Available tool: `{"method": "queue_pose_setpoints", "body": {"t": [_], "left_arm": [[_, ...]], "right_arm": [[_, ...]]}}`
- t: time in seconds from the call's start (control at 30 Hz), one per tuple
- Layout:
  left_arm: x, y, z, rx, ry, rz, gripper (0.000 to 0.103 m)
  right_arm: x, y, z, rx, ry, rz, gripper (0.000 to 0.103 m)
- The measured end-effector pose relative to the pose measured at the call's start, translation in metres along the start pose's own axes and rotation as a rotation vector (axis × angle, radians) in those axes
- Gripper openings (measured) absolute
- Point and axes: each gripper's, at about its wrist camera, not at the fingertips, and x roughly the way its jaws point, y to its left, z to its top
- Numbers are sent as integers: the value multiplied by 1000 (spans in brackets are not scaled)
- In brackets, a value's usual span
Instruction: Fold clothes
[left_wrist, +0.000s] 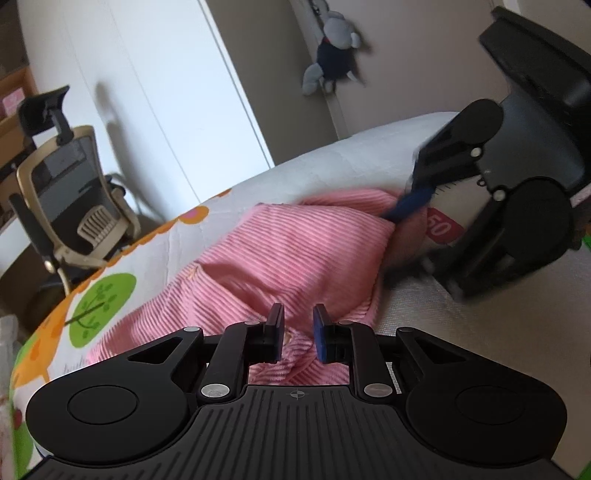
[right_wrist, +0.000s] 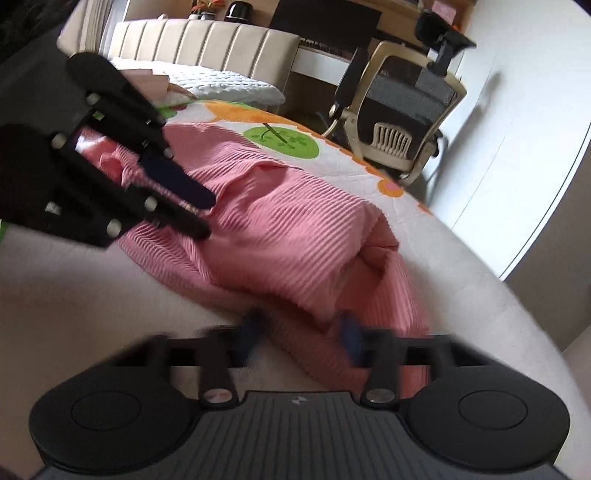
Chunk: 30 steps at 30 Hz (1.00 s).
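My left gripper (left_wrist: 298, 334) stood slightly apart over the pink ribbed sweater (left_wrist: 295, 254), gripping nothing that I could see. My right gripper (right_wrist: 301, 338) was wide apart and blurred; closing it so fast could catch only one layer, I feared.

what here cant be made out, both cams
- Right gripper fingertips: motion-blurred in the right wrist view, so contact with the pink garment is unclear.
- Garment type: bunched; left wrist view hides its near edge behind the left gripper.
- Bed: cut off by frame edges.
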Motion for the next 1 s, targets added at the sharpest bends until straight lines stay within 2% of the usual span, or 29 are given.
{"method": "queue_pose_setpoints", "body": {"t": [0.2, 0.27, 0.33, 0.43, 0.5, 0.6, 0.67, 0.73, 0.77, 0.8, 0.83, 0.87, 0.93, 1.0], "left_arm": [[-18, 4, 4, -27, -30, -23, 30], [-30, 6, 5, -47, -55, -57, 48], [-42, 10, 2, -75, -73, -98, 57], [-50, 17, -12, -128, -53, -157, 67], [-44, 23, -22, -180, -21, -178, 68], [-32, 32, -34, -273, 34, -225, 69], [-23, 38, -41, -338, 72, -254, 74], [-19, 42, -48, -377, 113, -241, 77], [-18, 45, -52, -389, 124, -226, 78], [-20, 47, -55, -399, 123, -216, 78], [-23, 51, -59, -415, 125, -211, 81], [-25, 54, -62, -431, 125, -209, 85], [-29, 60, -68, -466, 115, -218, 87], [-32, 65, -74, -501, 105, -227, 88]], "right_arm": [[-43, -9, -5, 75, -45, 3, 4], [-60, -12, -11, 100, -51, -2, 3], [-79, -17, -16, 131, -67, -3, 3], [-93, -23, -16, 163, -87, -18, 3], [-92, -27, -13, 184, -95, -28, 3], [-73, -32, -8, 227, -94, 4, 5], [-48, -33, -5, 265, -52, 50, 12], [-25, -30, -7, 296, 22, 82, 21], [-18, -26, -10, 295, 56, 99, 22], [-17, -19, -13, 282, 69, 115, 25], [-22, -12, -16, 261, 60, 130, 35], [-28, -5, -18, 247, 53, 166, 41], [-43, 5, -21, 246, 48, 290, 41], [-50, 8, -25, 263, 46, 312, 43]]}}
